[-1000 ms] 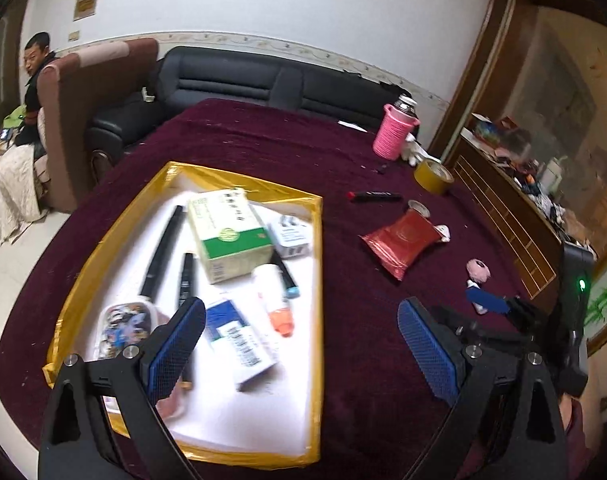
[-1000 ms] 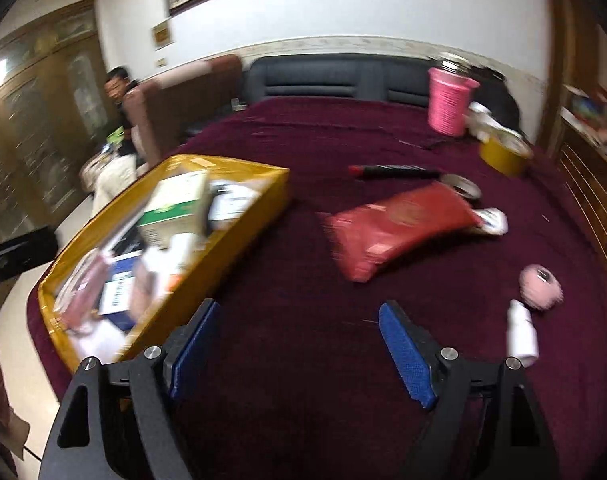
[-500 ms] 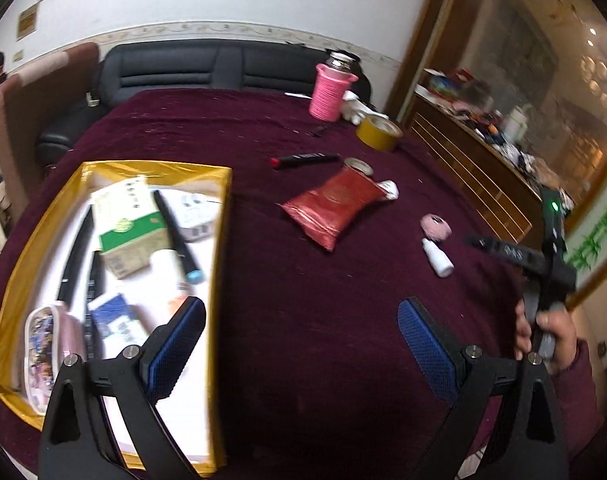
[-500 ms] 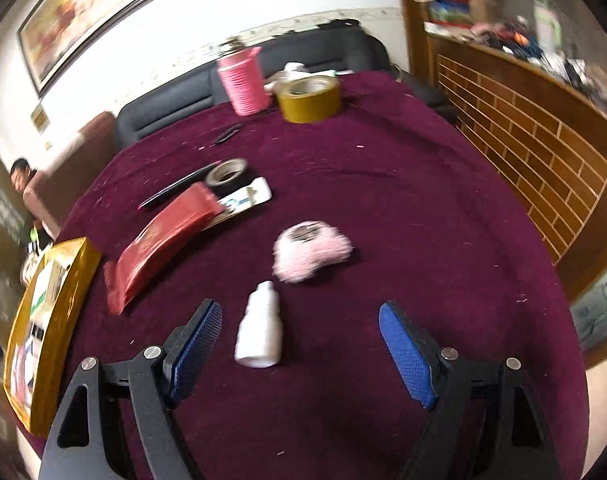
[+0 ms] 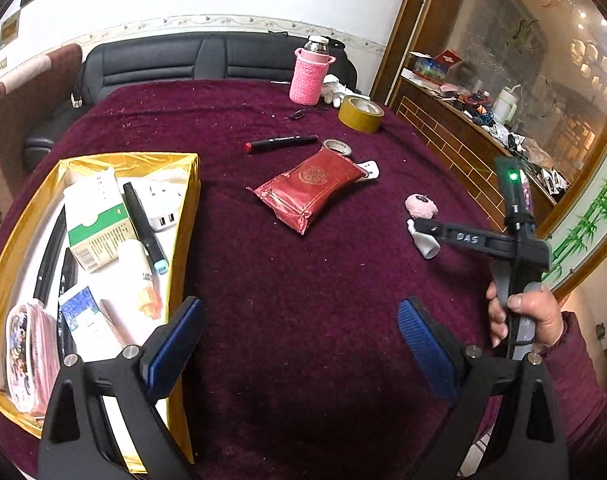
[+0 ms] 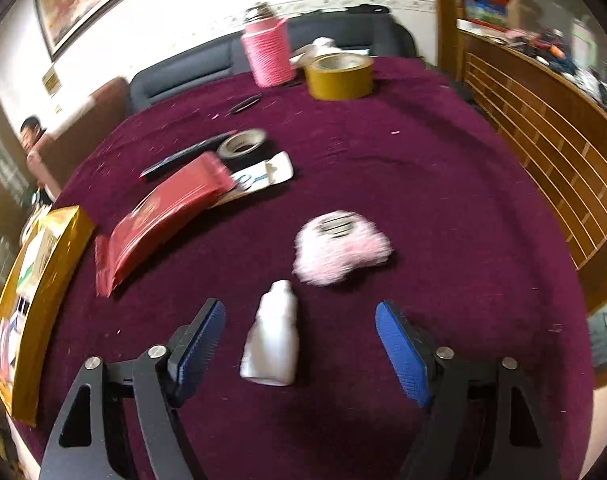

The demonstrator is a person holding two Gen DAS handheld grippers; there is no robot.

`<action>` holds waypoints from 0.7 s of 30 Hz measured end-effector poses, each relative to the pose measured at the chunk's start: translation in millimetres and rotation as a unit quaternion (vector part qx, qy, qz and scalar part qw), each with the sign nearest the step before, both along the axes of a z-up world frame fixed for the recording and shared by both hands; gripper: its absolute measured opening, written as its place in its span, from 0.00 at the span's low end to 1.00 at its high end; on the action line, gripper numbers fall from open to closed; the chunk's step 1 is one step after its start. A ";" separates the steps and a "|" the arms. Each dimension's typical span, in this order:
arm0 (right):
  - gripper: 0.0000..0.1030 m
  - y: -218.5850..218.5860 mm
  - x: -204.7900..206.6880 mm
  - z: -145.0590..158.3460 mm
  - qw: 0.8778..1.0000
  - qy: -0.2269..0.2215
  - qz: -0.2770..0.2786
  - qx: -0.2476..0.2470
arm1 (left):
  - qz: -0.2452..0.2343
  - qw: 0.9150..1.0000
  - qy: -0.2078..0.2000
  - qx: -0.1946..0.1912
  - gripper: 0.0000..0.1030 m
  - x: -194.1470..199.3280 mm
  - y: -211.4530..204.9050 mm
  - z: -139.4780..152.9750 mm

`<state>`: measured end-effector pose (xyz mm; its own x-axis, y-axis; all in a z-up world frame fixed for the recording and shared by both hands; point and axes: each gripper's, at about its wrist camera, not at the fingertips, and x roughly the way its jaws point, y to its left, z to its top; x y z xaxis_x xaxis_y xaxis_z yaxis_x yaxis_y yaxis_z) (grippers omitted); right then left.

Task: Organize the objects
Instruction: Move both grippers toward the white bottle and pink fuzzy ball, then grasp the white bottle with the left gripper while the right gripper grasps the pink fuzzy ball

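Note:
A small white bottle (image 6: 272, 338) lies on the maroon tablecloth between the open fingers of my right gripper (image 6: 299, 344); it also shows in the left wrist view (image 5: 425, 245), partly behind the right gripper's finger. A fluffy pink object (image 6: 341, 248) lies just beyond it. A red packet (image 5: 311, 188), a black marker (image 5: 281, 143) and a small tape roll (image 5: 336, 146) lie mid-table. My left gripper (image 5: 299, 344) is open and empty, beside the gold-rimmed tray (image 5: 189, 216) that holds boxes, pens and a tube.
A pink-sleeved flask (image 5: 309, 76) and a yellow tape roll (image 5: 360, 113) stand at the far side. A white card (image 6: 263, 174) lies by the red packet. A wooden counter (image 5: 455, 140) runs along the right. A black sofa (image 5: 183, 60) is behind the table.
My right gripper has swung from the tray side to the right and closed in on the white bottle, which now lies between its fingers. My left gripper has turned right, away from the tray.

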<state>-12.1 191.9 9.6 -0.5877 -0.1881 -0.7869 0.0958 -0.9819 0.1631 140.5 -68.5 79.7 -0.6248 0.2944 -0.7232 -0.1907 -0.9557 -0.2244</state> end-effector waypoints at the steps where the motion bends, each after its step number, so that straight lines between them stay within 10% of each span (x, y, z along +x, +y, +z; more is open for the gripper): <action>1: 0.76 -4.6 -2.4 -3.6 1.000 -0.008 0.008 -0.013 | 0.000 1.000 -0.003 0.002 0.94 -0.4 0.0 -1.6; 9: 0.76 -13.8 6.0 8.0 0.989 -0.004 0.087 -0.118 | 0.002 1.000 -0.016 0.002 0.94 -6.6 0.1 -11.8; 16: 0.80 27.3 -7.0 17.8 0.999 0.045 -0.028 0.001 | -0.013 1.000 -0.024 0.000 0.94 -14.0 14.3 -23.0; 21: 0.80 26.3 -35.4 1.0 0.999 0.029 -0.038 0.000 | -0.050 0.998 0.024 -0.031 0.94 -22.3 40.6 -13.0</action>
